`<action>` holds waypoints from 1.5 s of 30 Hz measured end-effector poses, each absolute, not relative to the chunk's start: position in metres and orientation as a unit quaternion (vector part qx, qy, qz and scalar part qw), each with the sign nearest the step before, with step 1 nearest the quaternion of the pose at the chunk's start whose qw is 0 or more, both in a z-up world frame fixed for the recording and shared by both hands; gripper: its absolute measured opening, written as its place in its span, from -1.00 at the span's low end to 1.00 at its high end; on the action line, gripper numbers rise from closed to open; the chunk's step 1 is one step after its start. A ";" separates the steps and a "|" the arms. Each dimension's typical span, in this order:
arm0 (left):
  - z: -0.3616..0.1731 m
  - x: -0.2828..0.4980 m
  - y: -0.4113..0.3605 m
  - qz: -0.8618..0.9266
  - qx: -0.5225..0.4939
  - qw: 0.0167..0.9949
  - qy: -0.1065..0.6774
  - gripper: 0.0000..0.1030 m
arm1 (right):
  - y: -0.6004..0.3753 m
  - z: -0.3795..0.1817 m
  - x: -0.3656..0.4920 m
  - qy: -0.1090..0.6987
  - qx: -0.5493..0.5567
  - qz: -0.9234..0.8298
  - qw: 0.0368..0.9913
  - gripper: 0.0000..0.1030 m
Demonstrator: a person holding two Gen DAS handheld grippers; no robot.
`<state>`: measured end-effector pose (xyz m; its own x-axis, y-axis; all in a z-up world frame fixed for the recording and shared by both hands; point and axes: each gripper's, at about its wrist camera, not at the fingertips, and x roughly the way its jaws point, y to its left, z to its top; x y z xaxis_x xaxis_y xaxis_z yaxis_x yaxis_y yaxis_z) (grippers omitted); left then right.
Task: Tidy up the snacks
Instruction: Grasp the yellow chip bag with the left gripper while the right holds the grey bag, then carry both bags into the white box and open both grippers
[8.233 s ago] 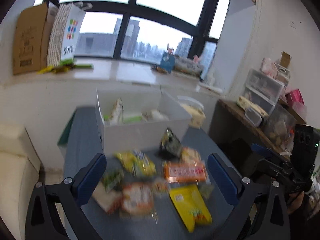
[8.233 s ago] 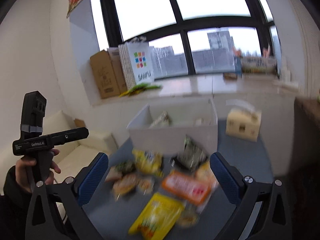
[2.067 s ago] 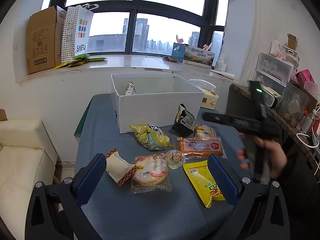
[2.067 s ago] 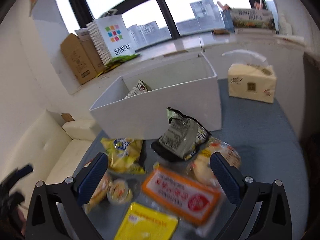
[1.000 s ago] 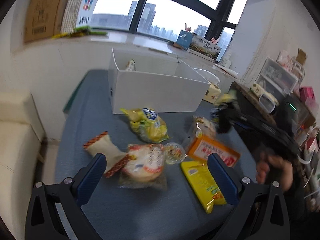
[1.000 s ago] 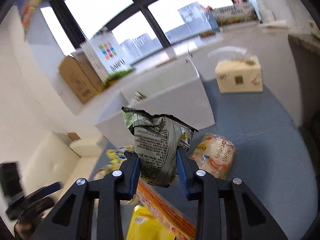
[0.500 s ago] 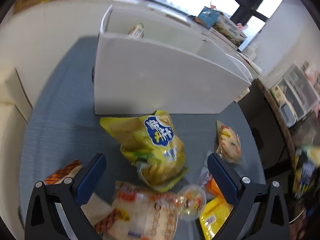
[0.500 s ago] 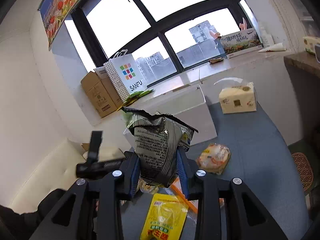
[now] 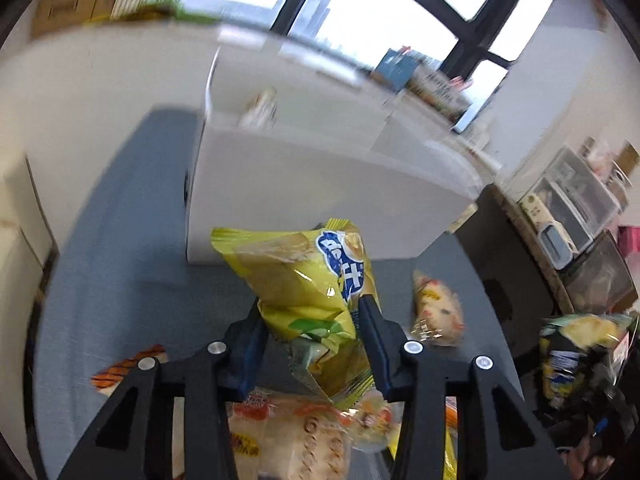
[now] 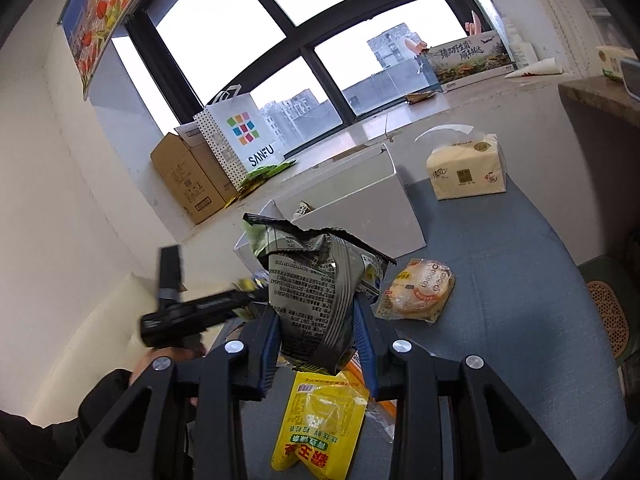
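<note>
While the blue desk (image 9: pixel 120 248) fills the lower half of both views, a white box (image 9: pixel 320 200) stands on it toward the window, with one small packet (image 9: pixel 262 106) leaning inside at its far wall. A tissue pack (image 10: pixel 466 172) sits on the desk to the right of the box in the right wrist view.

Loose snacks lie in front of the box. A yellow pouch (image 10: pixel 320 424) lies flat below the right gripper, partly over an orange pack (image 10: pixel 356 364). A round bun in clear wrap (image 10: pixel 420 288) lies to its right, well apart from the box. Nearer the left gripper are a large wrapped bun (image 9: pixel 292 436), a small clear cup (image 9: pixel 372 416) just beside it, and a striped orange wrapper (image 9: pixel 128 366) off to the left.

The left gripper (image 9: pixel 312 338) is closing its jaws on a yellow chip bag (image 9: pixel 308 280); its blue pads already dent the bag's lower half, and the bag rises upright in front of the box wall. The right gripper (image 10: pixel 316 328) is clamped tight on a grey, torn-top bag (image 10: pixel 312 284), held up above the desk on the near side of the box. A sleeved hand (image 10: pixel 160 356) grips the left gripper's handle at the left of the right wrist view.
</note>
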<state>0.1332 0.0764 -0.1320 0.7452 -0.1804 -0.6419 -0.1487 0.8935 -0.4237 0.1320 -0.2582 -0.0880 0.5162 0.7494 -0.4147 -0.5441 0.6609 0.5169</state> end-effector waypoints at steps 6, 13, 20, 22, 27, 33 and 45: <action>-0.084 0.099 0.070 -0.013 -0.187 0.937 0.296 -0.06 | -0.249 -0.085 0.137 0.313 0.152 0.379 0.857 -0.29; -0.042 0.104 0.091 -0.012 -0.183 0.948 0.261 -0.06 | -0.216 -0.064 0.172 0.301 0.112 0.374 0.870 -0.29; -0.019 0.162 0.118 -0.002 -0.203 0.946 0.252 -0.06 | -0.167 -0.023 0.246 0.292 0.079 0.356 0.884 -0.27; -0.016 0.181 0.122 0.005 -0.196 0.947 0.254 -0.06 | -0.151 -0.016 0.268 0.290 0.065 0.351 0.888 -0.27; -0.020 0.229 0.128 0.023 -0.177 0.943 0.281 -0.06 | -0.111 -0.017 0.324 0.314 0.041 0.340 0.886 -0.27; -0.039 0.265 0.132 0.034 -0.166 0.926 0.338 0.29 | -0.081 -0.038 0.368 0.359 0.000 0.310 0.880 0.57; -0.031 0.226 0.136 0.048 -0.145 0.934 0.324 1.00 | -0.110 -0.030 0.353 0.322 0.054 0.306 0.894 1.00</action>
<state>0.2263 0.1358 -0.0309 0.7851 -0.0052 -0.6193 -0.1831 0.9533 -0.2402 0.3533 -0.1097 -0.0303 0.6050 0.5825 -0.5428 -0.5131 0.8066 0.2936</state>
